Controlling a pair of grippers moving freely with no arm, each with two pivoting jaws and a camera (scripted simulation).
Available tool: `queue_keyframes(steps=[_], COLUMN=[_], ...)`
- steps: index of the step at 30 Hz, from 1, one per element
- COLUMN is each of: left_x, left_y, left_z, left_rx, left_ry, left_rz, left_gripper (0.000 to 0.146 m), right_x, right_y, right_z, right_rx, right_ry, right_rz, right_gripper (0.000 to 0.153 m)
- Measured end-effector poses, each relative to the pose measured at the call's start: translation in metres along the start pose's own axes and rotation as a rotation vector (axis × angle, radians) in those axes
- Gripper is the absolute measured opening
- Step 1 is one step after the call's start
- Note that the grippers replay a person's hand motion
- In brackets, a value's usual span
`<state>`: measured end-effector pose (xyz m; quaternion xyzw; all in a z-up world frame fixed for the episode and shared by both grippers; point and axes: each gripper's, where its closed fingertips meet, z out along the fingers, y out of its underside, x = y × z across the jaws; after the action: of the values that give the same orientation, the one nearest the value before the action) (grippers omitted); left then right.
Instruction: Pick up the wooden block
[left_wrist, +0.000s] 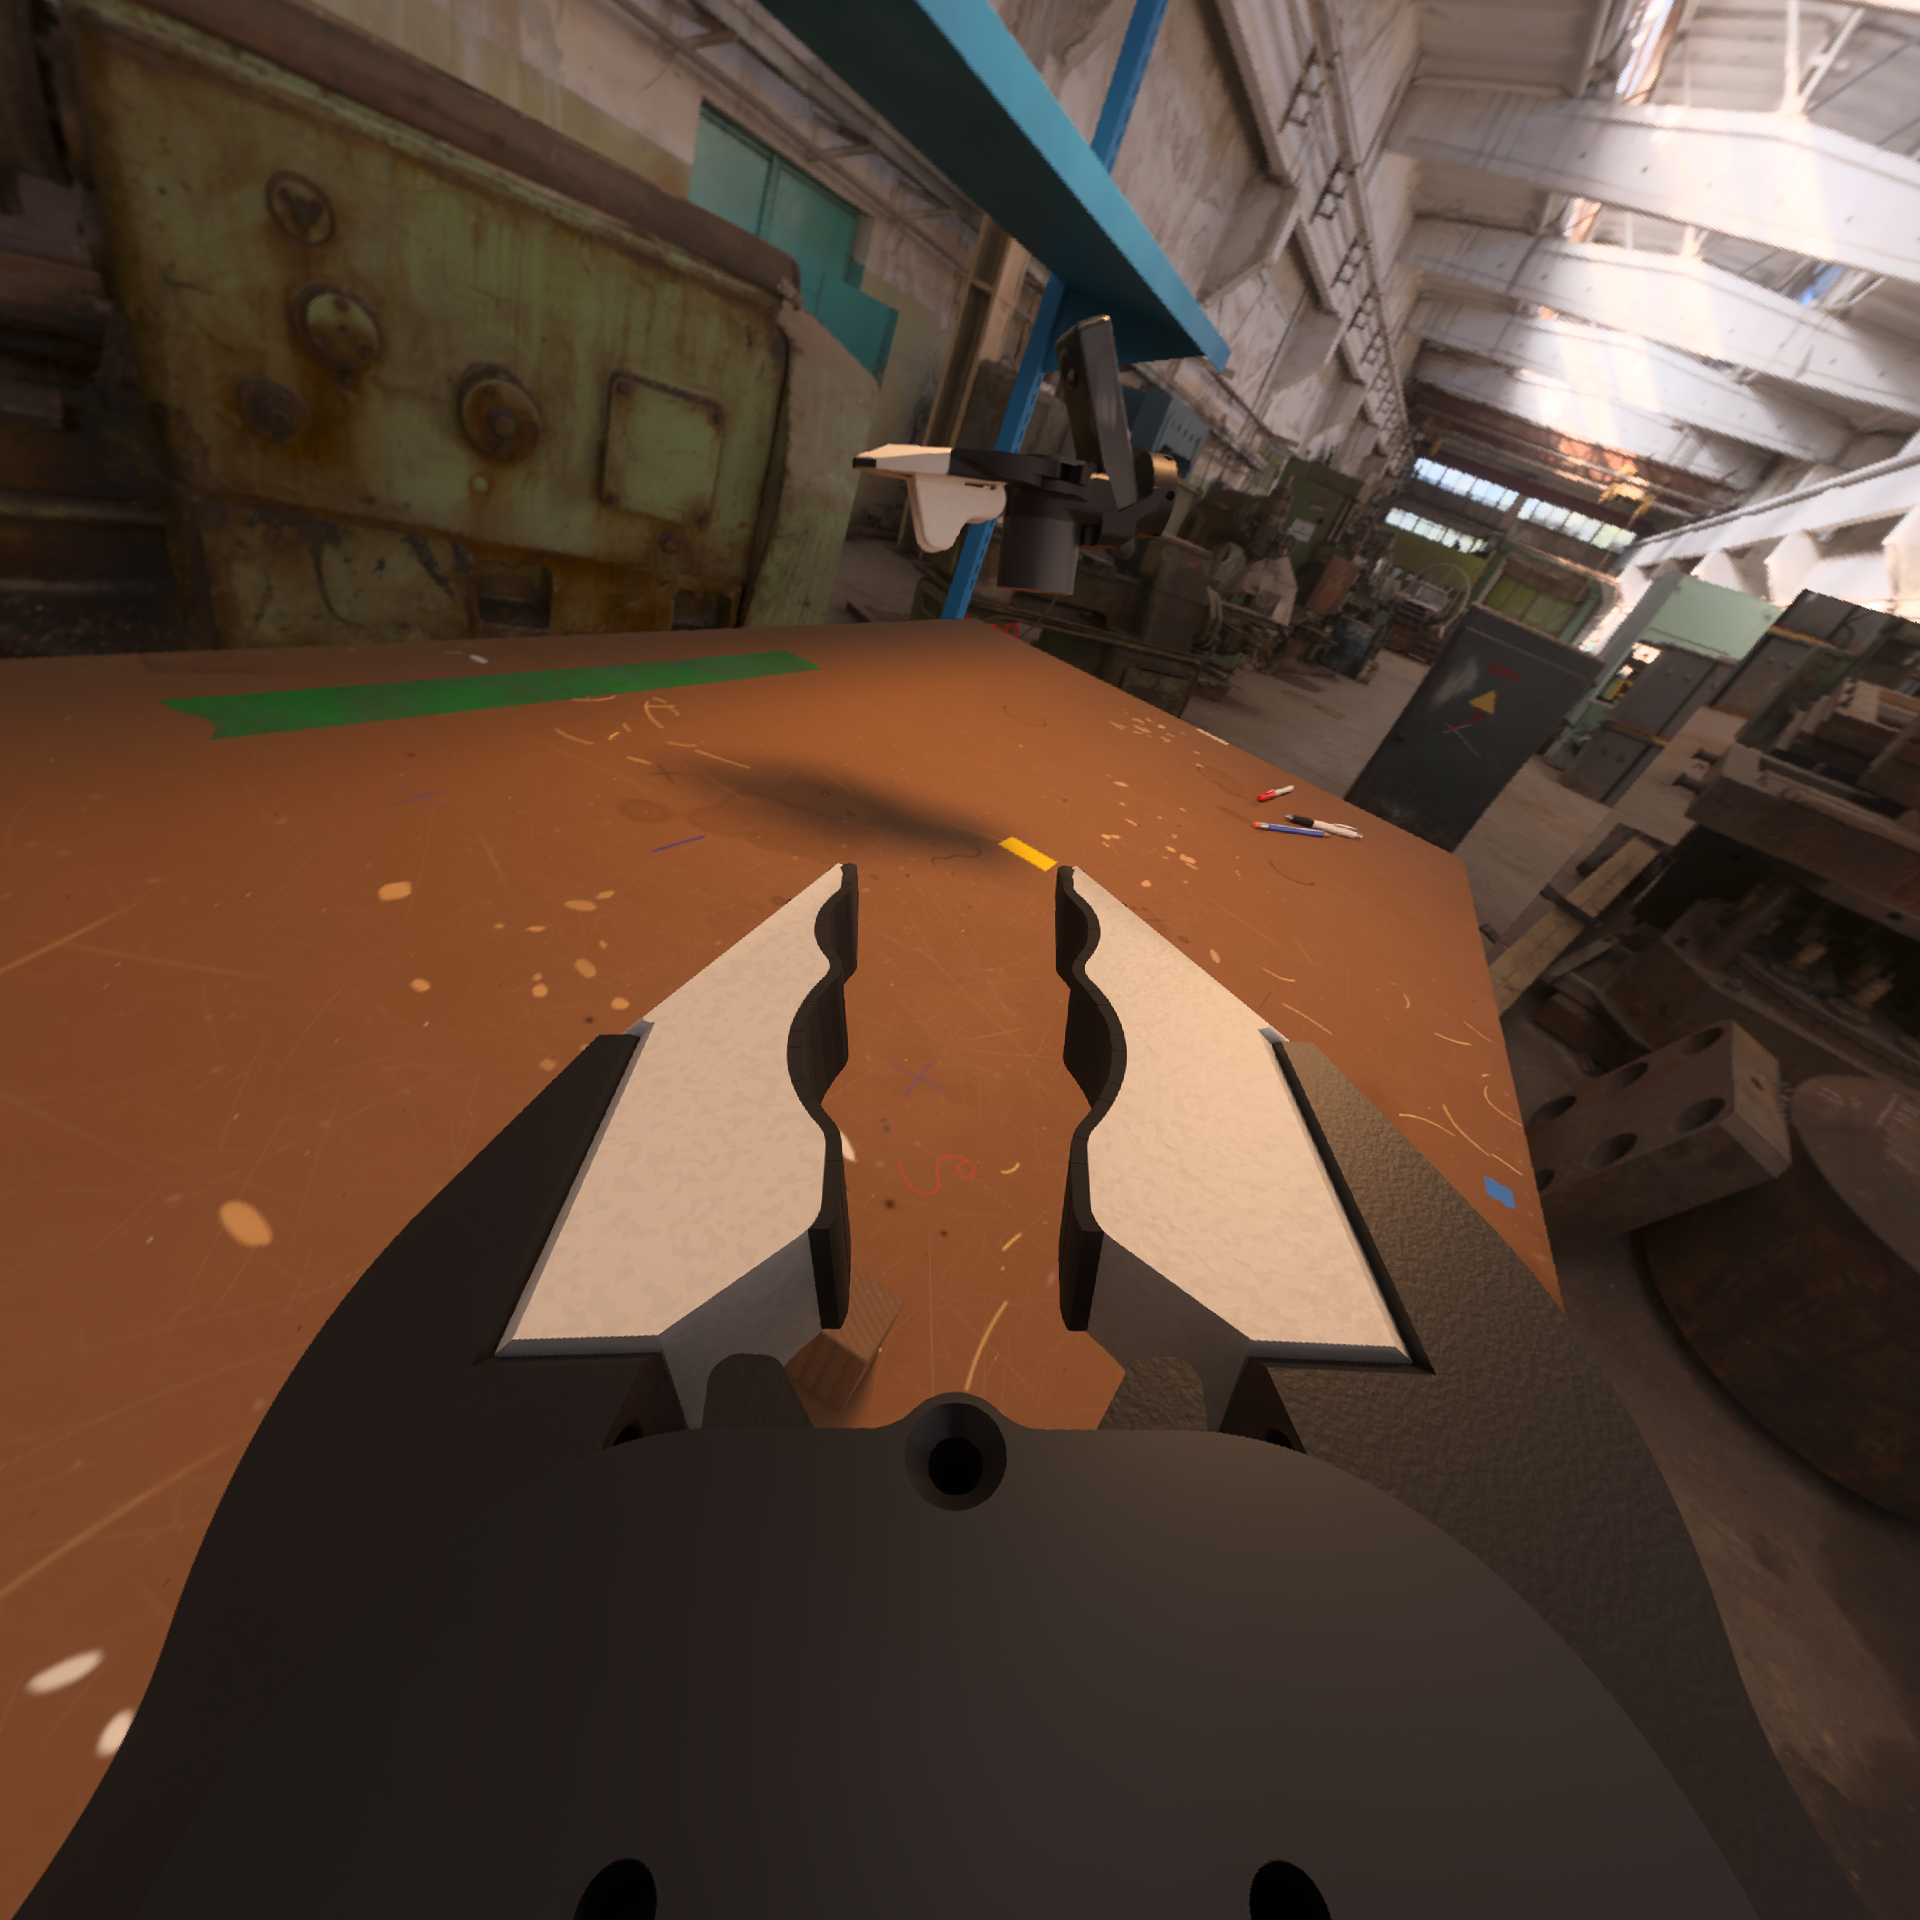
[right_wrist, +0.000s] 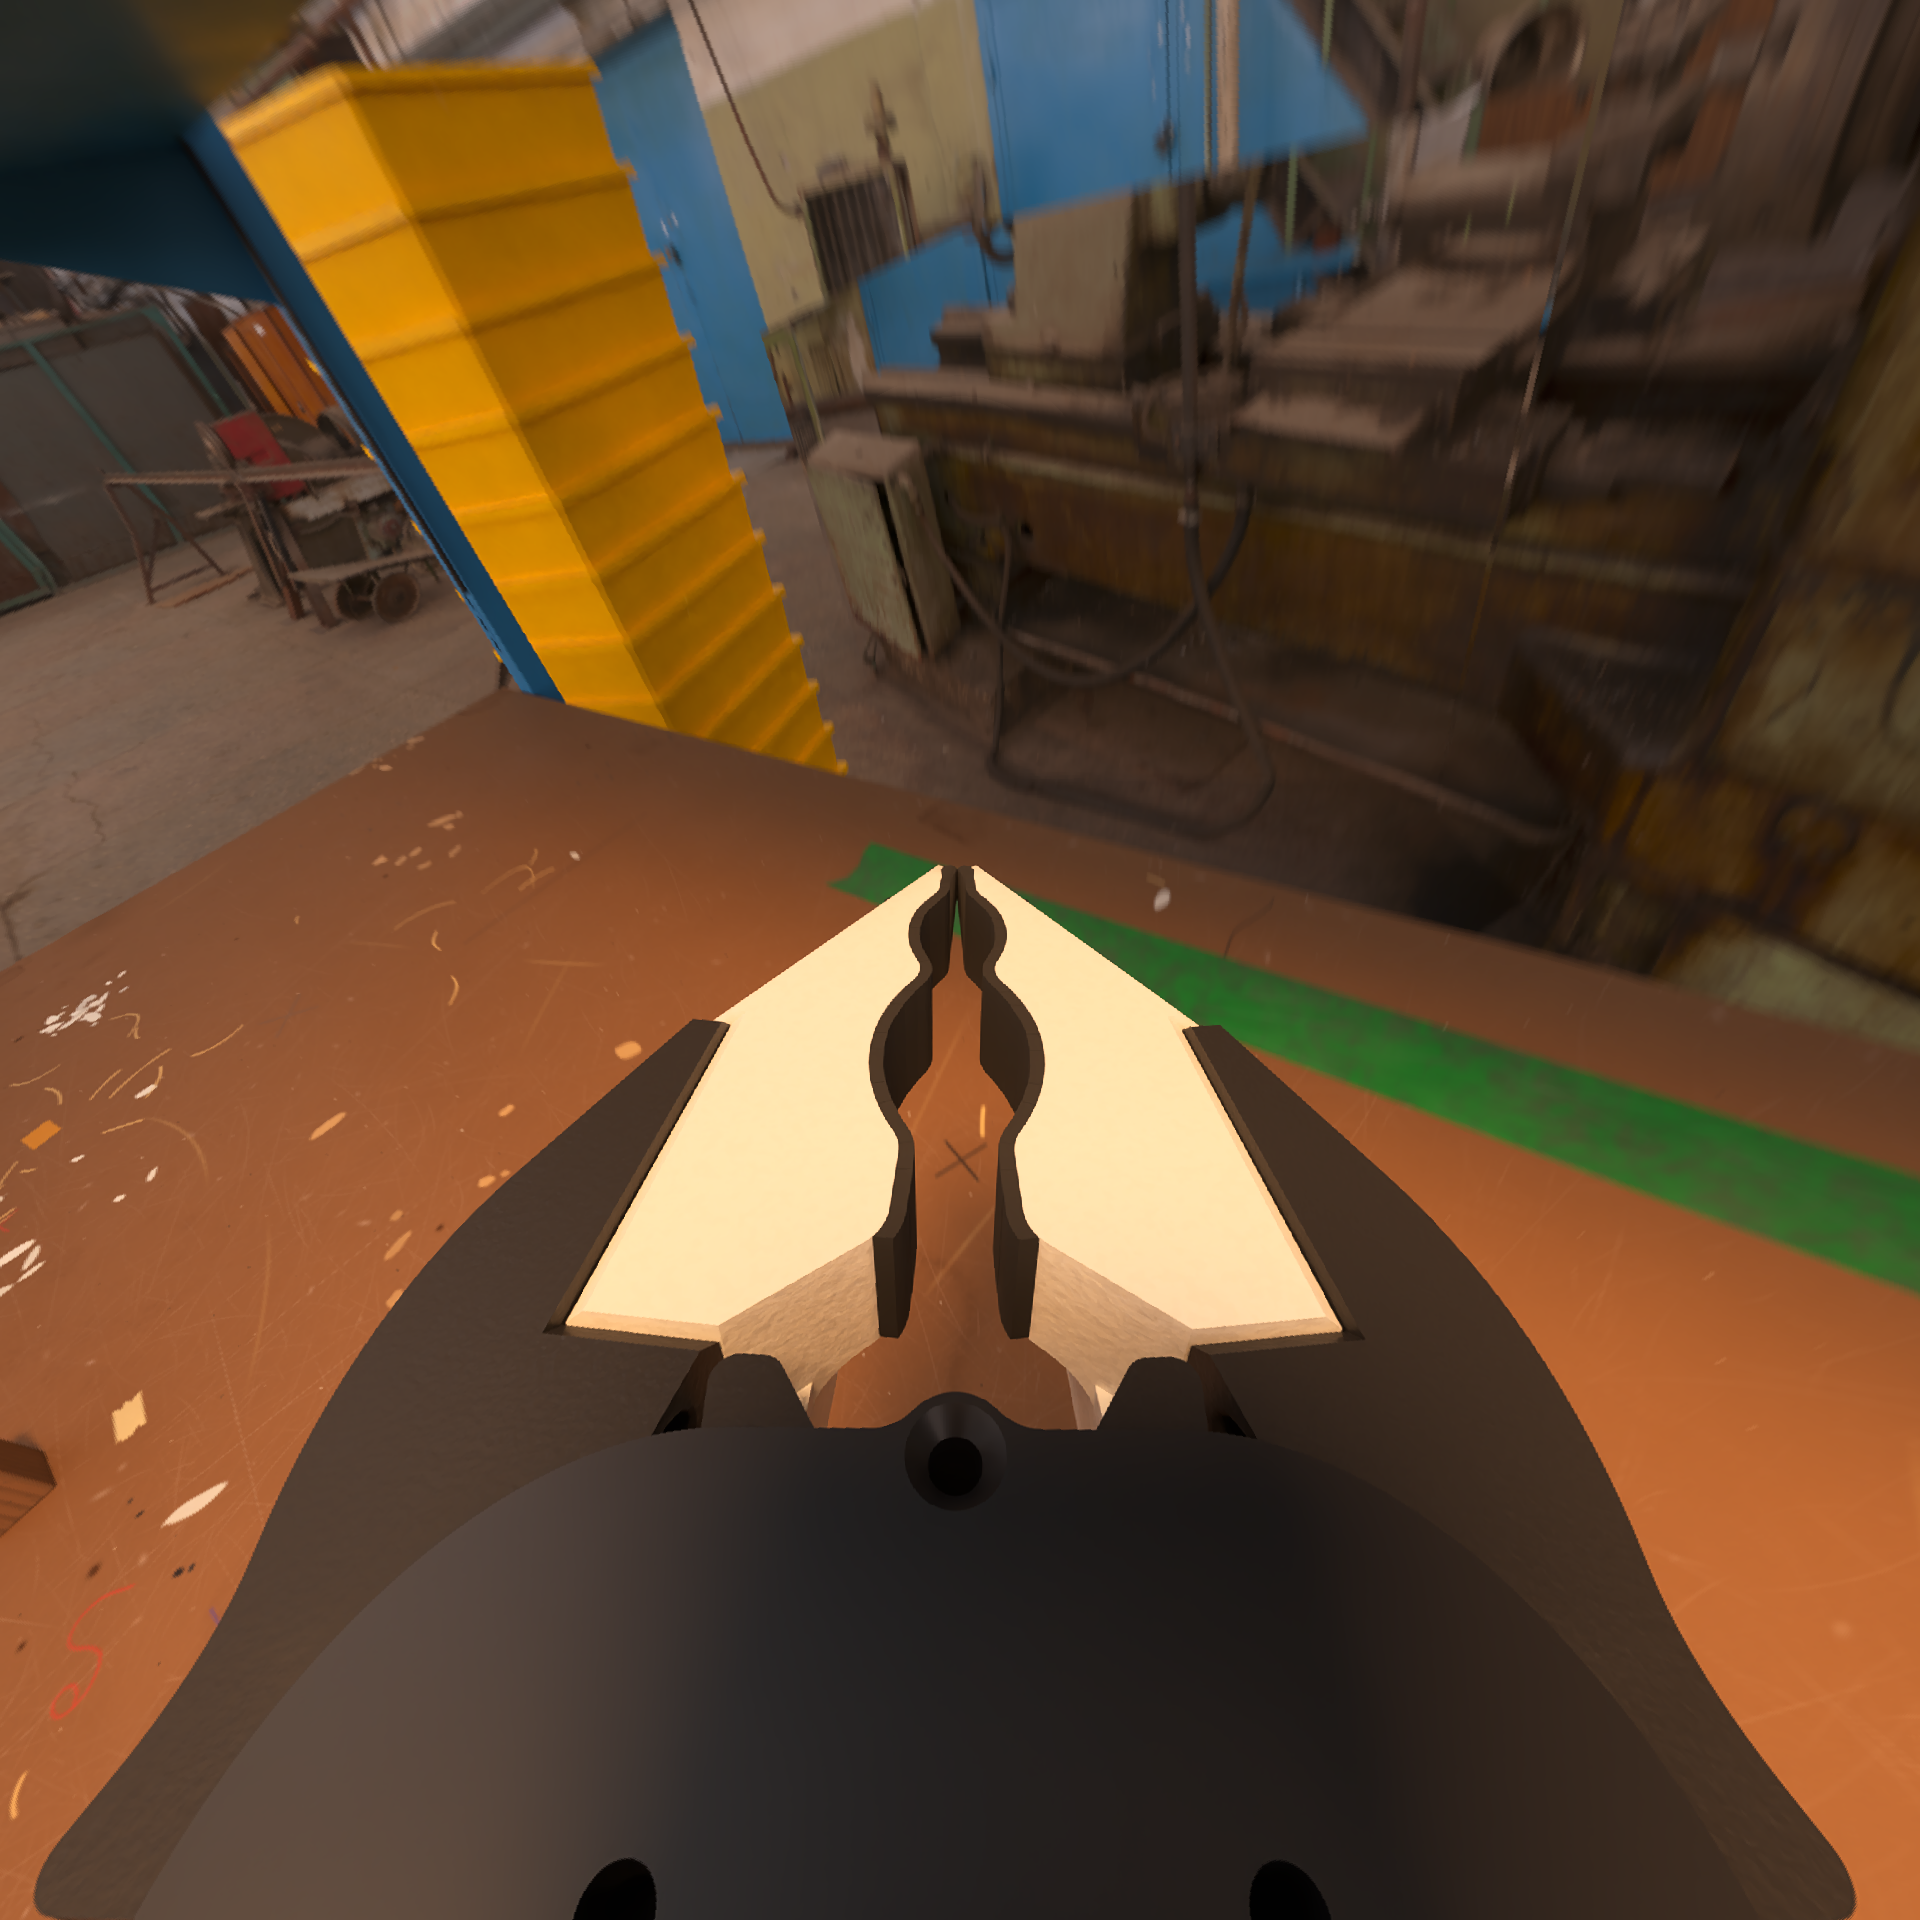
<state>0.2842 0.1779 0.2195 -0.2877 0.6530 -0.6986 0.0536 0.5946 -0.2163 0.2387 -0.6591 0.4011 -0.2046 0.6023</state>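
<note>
- Table (left_wrist: 312, 1039): flat orange-brown board, scratched, flecked with pale paint; green tape strip (left_wrist: 488, 691) runs well ahead of the left gripper (left_wrist: 956, 883).
- Left gripper: cream fingers with dark wavy pads, spread wide, holding nothing, above the table.
- Wooden block (left_wrist: 847, 1345): small, brown, grained, on the table low beside the left finger's base, mostly hidden; contact can't be judged.
- Right gripper (right_wrist: 957, 878): same build, tips nearly touching, nothing between them; block edge (right_wrist: 21, 1481) far off to its left.
</note>
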Motion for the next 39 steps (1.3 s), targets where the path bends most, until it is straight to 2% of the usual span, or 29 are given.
queue_keyframes(steps=[3, 6, 8, 10, 13, 17, 21, 23, 25, 29, 32, 34, 36, 39], left_x=[-0.009, -0.024, -0.03, -0.036, -0.043, -0.058, -0.064, -0.071, -0.074, -0.082, -0.1, -0.115, -0.126, -0.138], left_y=[0.006, 0.01, 0.01, 0.01, 0.004, 0.005, 0.008, 0.013, 0.02, 0.049, 0.089, 0.118, 0.14, 0.166], left_z=[-0.007, -0.019, -0.029, -0.041, -0.061, -0.1, -0.149, -0.182, -0.215, -0.255, -0.264, -0.271, -0.27, -0.269], left_rx=[-0.008, -0.011, -0.012, -0.02, -0.015, -0.09, -0.135, -0.192, -0.247, -0.368, -0.558, -0.749, -0.86, -0.952], left_ry=[-0.029, -0.101, -0.132, -0.177, -0.246, -0.441, -0.581, -0.708, -0.811, -0.899, -0.925, -0.97, -0.98, -0.992], left_rz=[-0.014, -0.036, -0.04, -0.037, -0.016, 0.046, 0.046, 0.053, 0.049, -0.002, -0.033, -0.031, -0.016, -0.027], left_gripper=[0.038, 0.041, 0.043, 0.047, 0.05, 0.055, 0.063, 0.065, 0.068, 0.075, 0.082, 0.087, 0.089, 0.078], right_x=[0.027, 0.048, 0.052, 0.05, 0.05, 0.037, 0.027, 0.031, 0.028, 0.019, -0.002, -0.019, -0.038, -0.066], right_y=[0.042, 0.062, 0.063, 0.053, 0.039, 0.022, 0.029, 0.035, 0.034, 0.033, 0.029, 0.028, 0.027, 0.027], right_z=[0.03, 0.035, 0.03, 0.022, 0.002, -0.022, -0.025, -0.024, -0.027, -0.044, -0.057, -0.064, -0.068, -0.069], right_rx=[-0.161, -0.255, -0.258, -0.224, -0.177, -0.086, -0.11, -0.152, -0.118, -0.062, 0.026, 0.046, 0.07, 0.077], right_ry=[0.086, 0.248, 0.295, 0.295, 0.322, 0.321, 0.296, 0.316, 0.307, 0.34, 0.333, 0.327, 0.317, 0.299], right_rz=[0.038, -0.062, -0.095, -0.096, -0.095, -0.119, -0.112, -0.118, -0.114, -0.118, -0.126, -0.146, -0.175, -0.234], right_gripper=[0.0, 0.005, 0.011, 0.029, 0.043, 0.05, 0.062, 0.07, 0.075, 0.079, 0.078, 0.077, 0.076, 0.075])
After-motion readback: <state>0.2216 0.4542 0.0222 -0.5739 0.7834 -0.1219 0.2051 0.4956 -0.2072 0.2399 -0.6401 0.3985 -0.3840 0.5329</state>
